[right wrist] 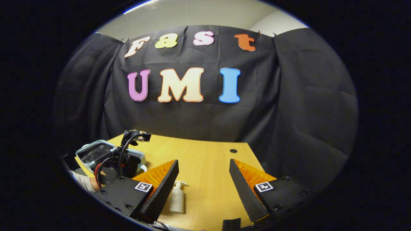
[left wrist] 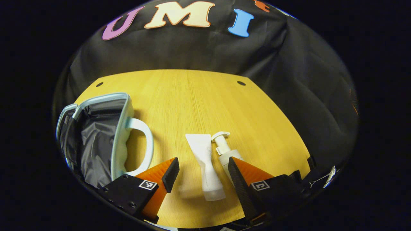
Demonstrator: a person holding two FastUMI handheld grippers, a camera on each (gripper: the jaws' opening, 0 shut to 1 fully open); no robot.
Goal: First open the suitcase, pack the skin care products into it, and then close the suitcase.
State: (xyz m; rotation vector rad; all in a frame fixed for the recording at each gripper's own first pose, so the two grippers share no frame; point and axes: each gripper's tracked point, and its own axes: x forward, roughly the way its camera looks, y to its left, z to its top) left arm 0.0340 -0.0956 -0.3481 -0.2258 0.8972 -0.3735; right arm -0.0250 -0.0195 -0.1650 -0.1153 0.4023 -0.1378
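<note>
The light-blue suitcase (left wrist: 120, 128) lies open at the table's left, showing black lining and a white handle (left wrist: 146, 144). A white tube (left wrist: 207, 166) lies flat on the table beside a white pump bottle (left wrist: 223, 150). My left gripper (left wrist: 203, 160) is open, its orange fingers on either side of the tube without touching it; the bottle's base is hidden behind the right finger. My right gripper (right wrist: 203, 163) is open and holds nothing. In the right gripper view the pump bottle (right wrist: 177, 197) lies by its left finger, and the suitcase (right wrist: 96, 152) sits farther left.
The wooden table (left wrist: 199, 96) has two small dark holes near its far edge. In the right gripper view, the other gripper's body with cables (right wrist: 125, 158) and a hand in a sleeve (right wrist: 84, 181) stand beside the suitcase. Black cloth walls surround the table (right wrist: 208, 154).
</note>
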